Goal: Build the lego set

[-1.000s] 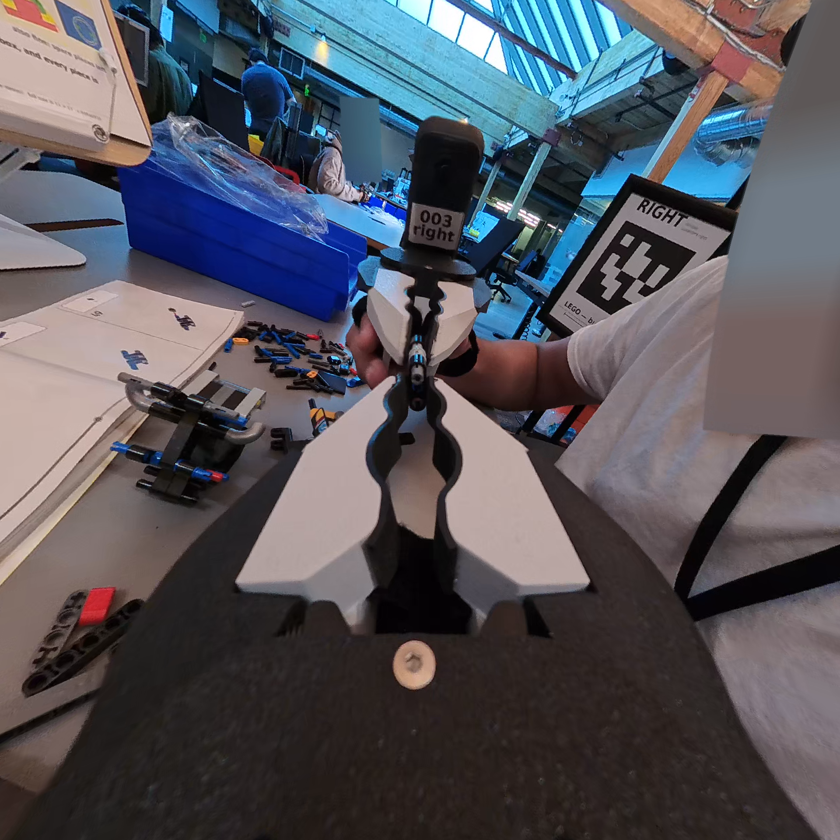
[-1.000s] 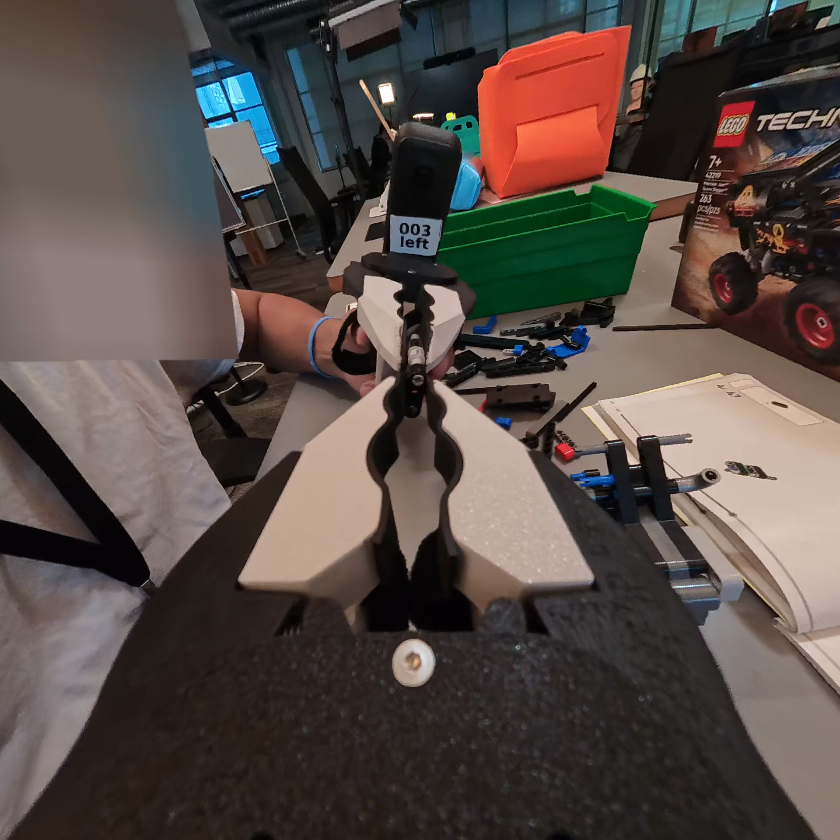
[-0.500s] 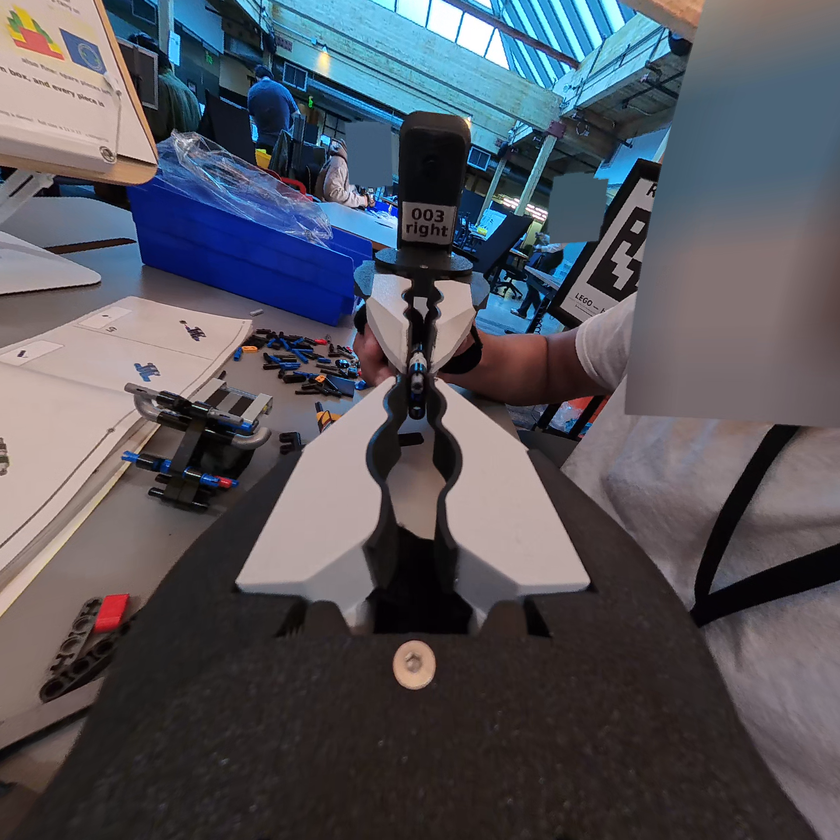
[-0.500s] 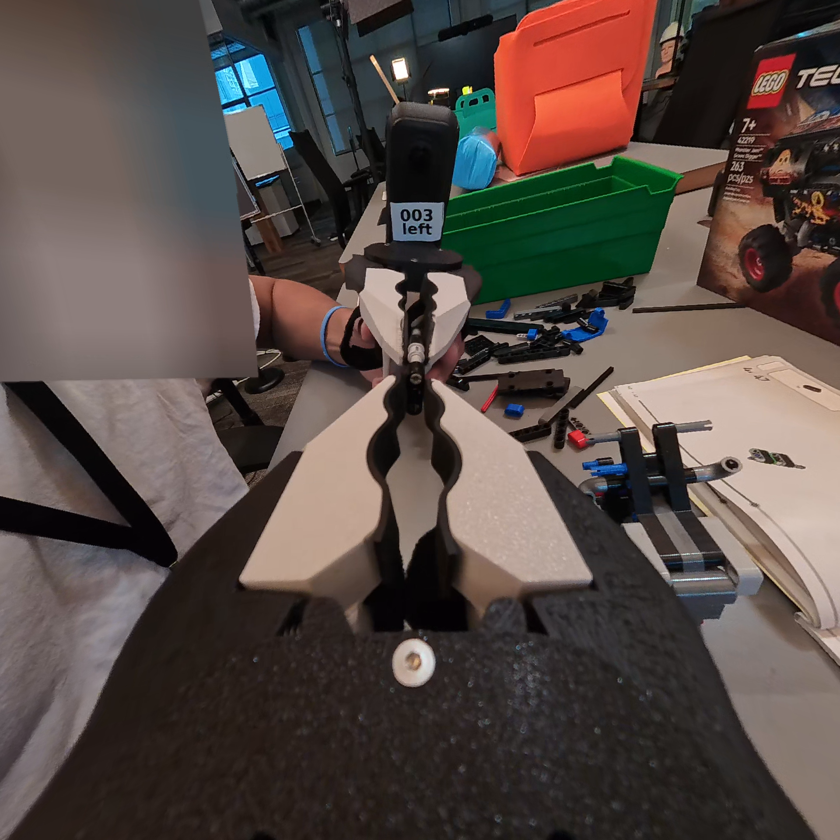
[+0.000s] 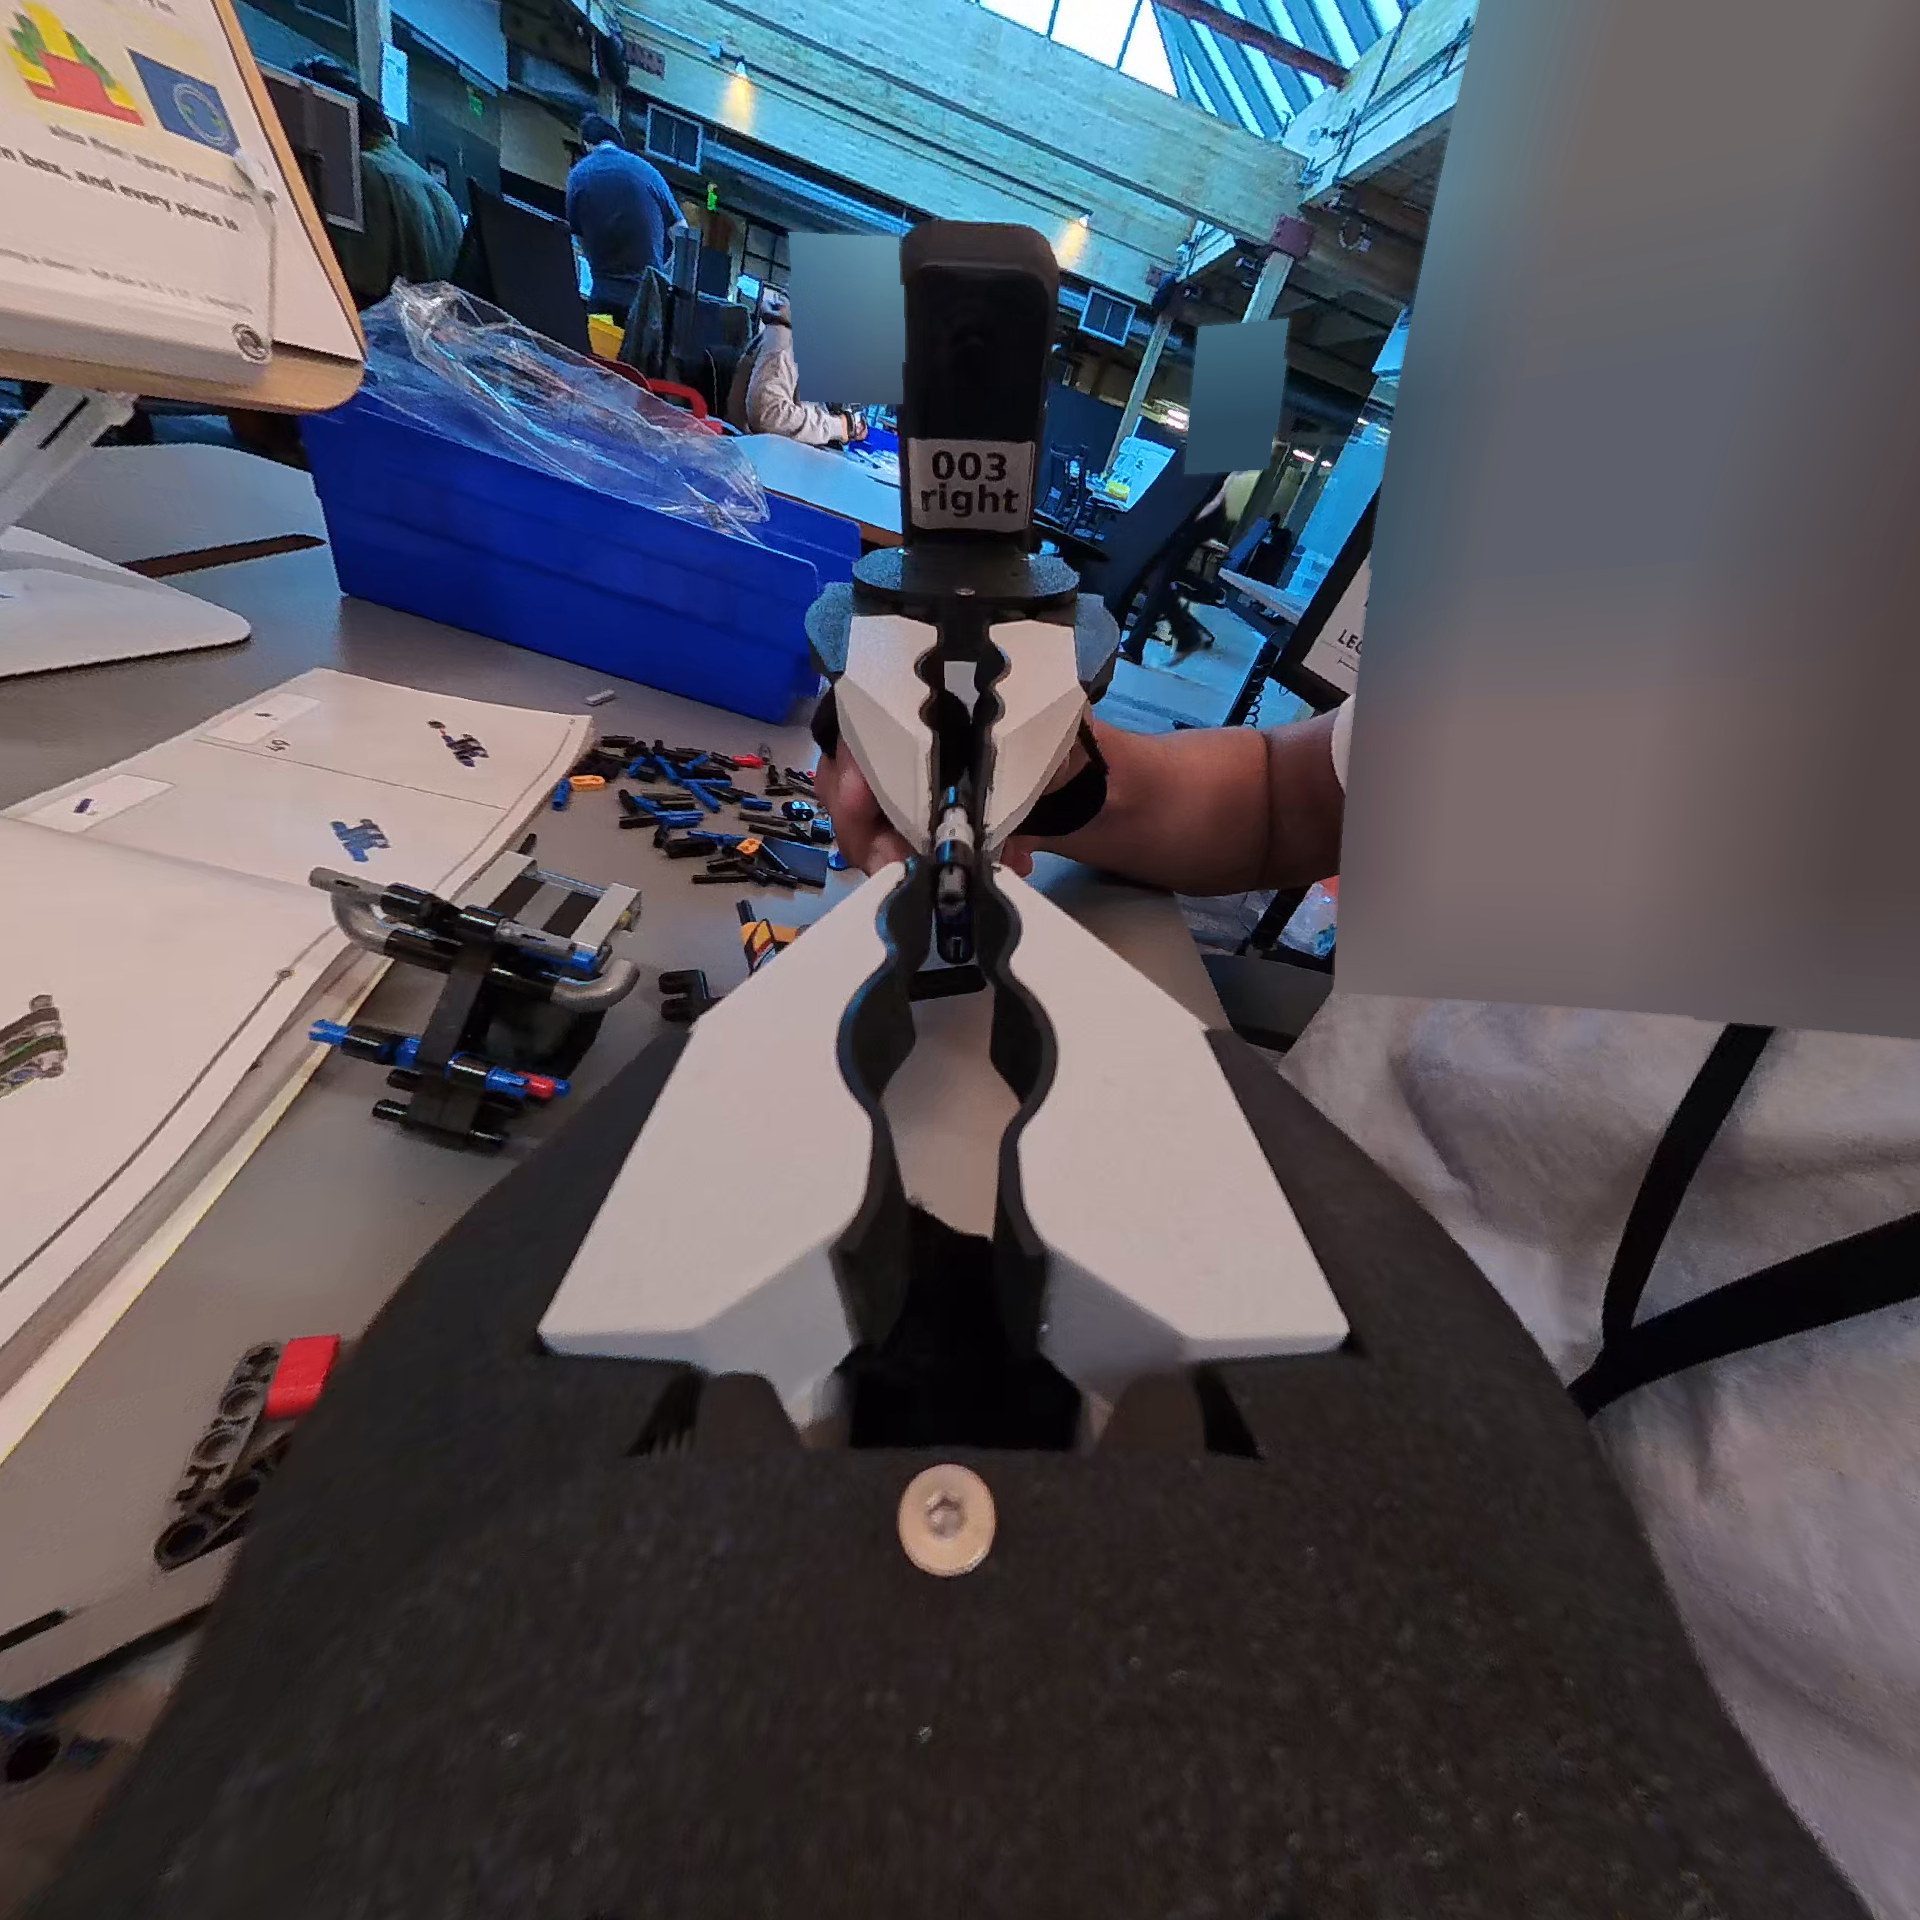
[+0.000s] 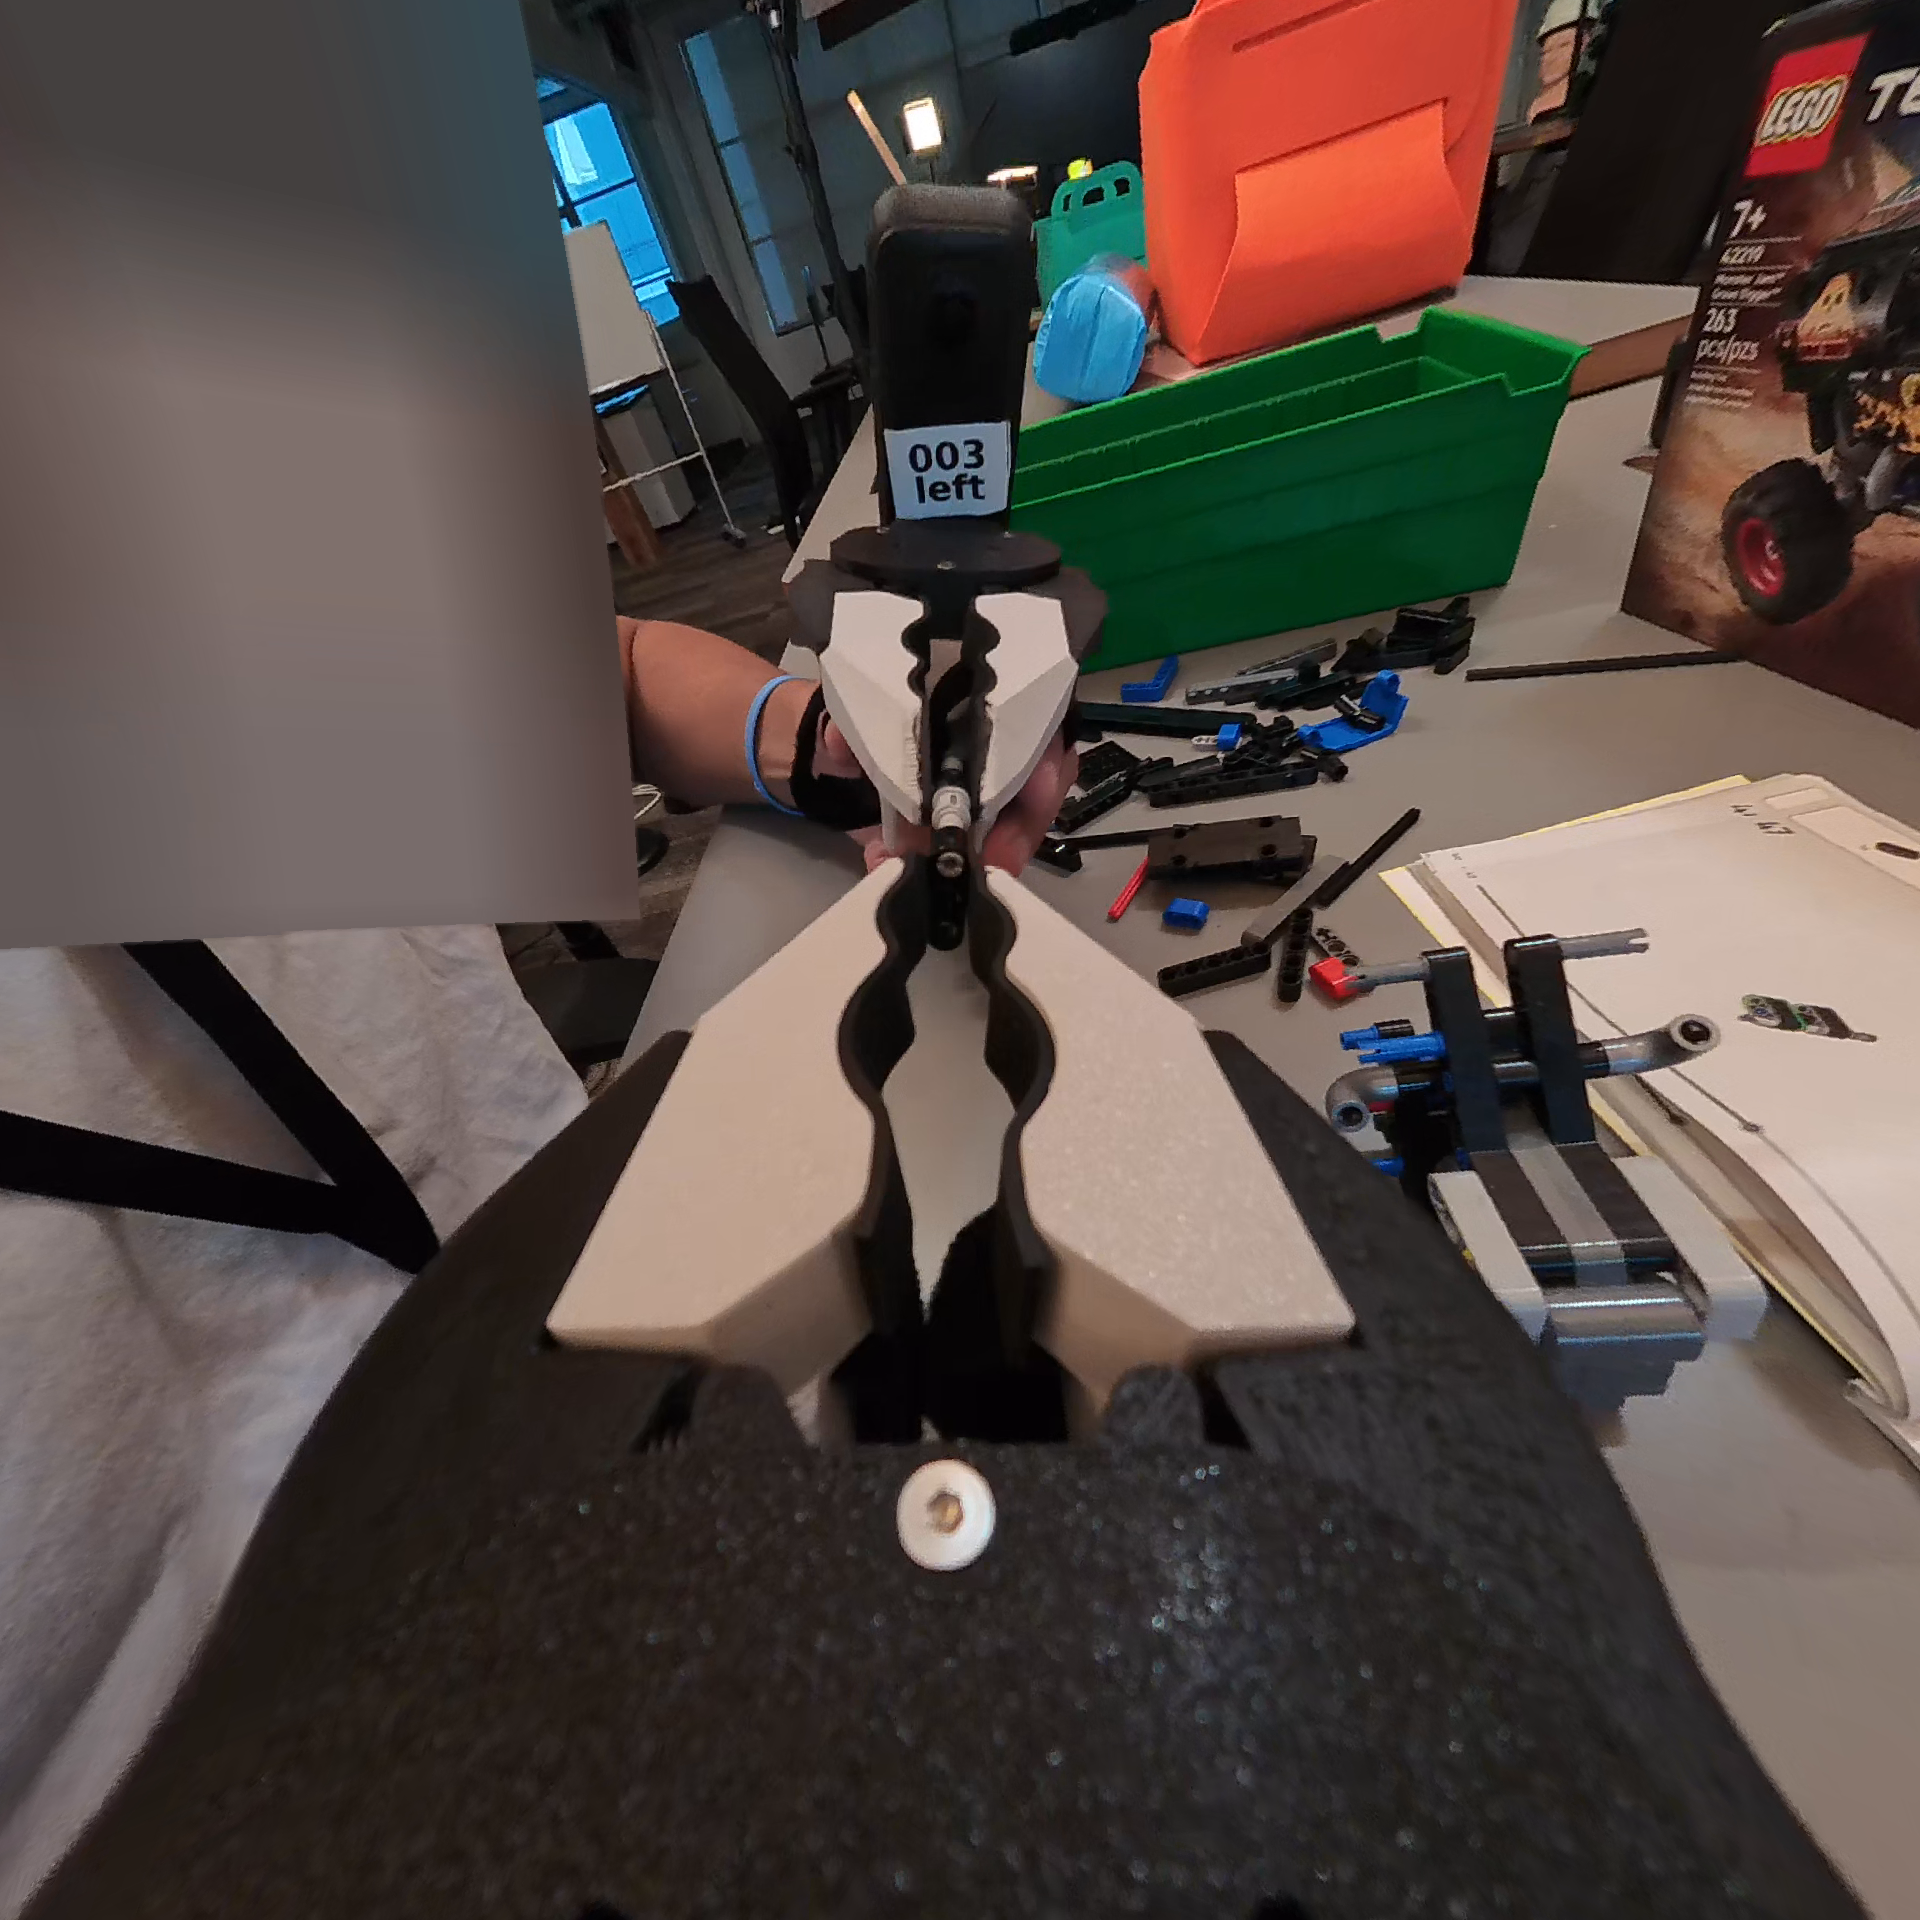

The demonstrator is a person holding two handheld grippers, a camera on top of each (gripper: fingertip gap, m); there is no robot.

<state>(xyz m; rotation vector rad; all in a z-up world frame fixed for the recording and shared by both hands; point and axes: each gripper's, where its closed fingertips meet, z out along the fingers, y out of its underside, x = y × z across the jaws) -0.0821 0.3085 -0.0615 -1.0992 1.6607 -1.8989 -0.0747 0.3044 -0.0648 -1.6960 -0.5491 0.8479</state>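
The left claw (image 5: 951,894) and the right claw (image 6: 945,883) meet tip to tip above the edge of the grey counter (image 5: 644,634); each is clenched on one end of a slim black-and-silver lego axle piece (image 5: 951,842) that runs between them, held in the air in front of the person's white shirt (image 5: 1766,1247). The half-built black, grey and blue lego frame (image 5: 478,977) lies on the counter just beside the open white instruction booklet (image 5: 208,894), touching its edge; a scatter of small black and blue loose lego pieces (image 5: 707,800) lies beyond it, near the blue plastic bin (image 5: 561,582); from the right wrist view a green plastic bin (image 6: 1288,488) stands behind more loose parts, with the printed lego box (image 6: 1808,416) upright to its right.
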